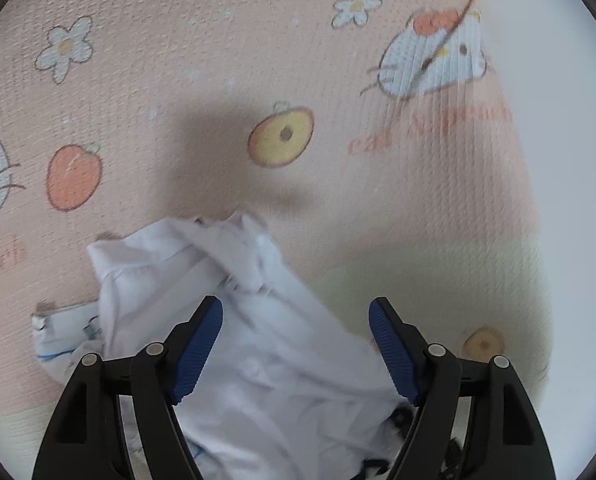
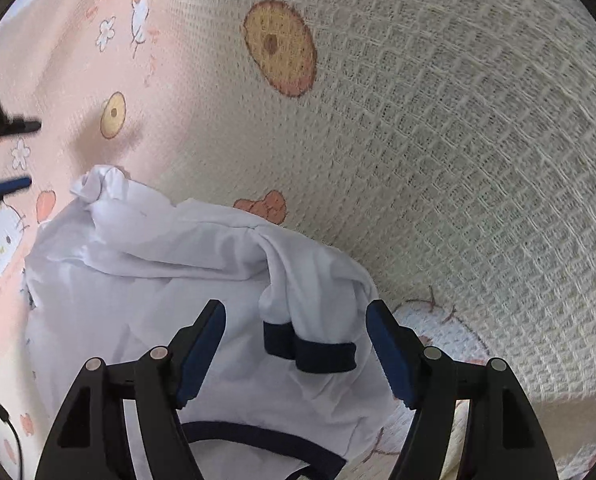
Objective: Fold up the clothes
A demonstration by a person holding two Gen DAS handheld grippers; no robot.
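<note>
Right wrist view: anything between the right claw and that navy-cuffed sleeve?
Nothing visible. The right claw is open above the white shirt, and the navy-cuffed sleeve lies in the gap between its fingers with no other object over it. Only the printed blanket surrounds the shirt.

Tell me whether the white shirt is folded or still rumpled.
Rumpled, not folded. The white shirt lies bunched on the printed blanket, its navy-cuffed sleeve flopped across the body; both claws are open above it.
</note>
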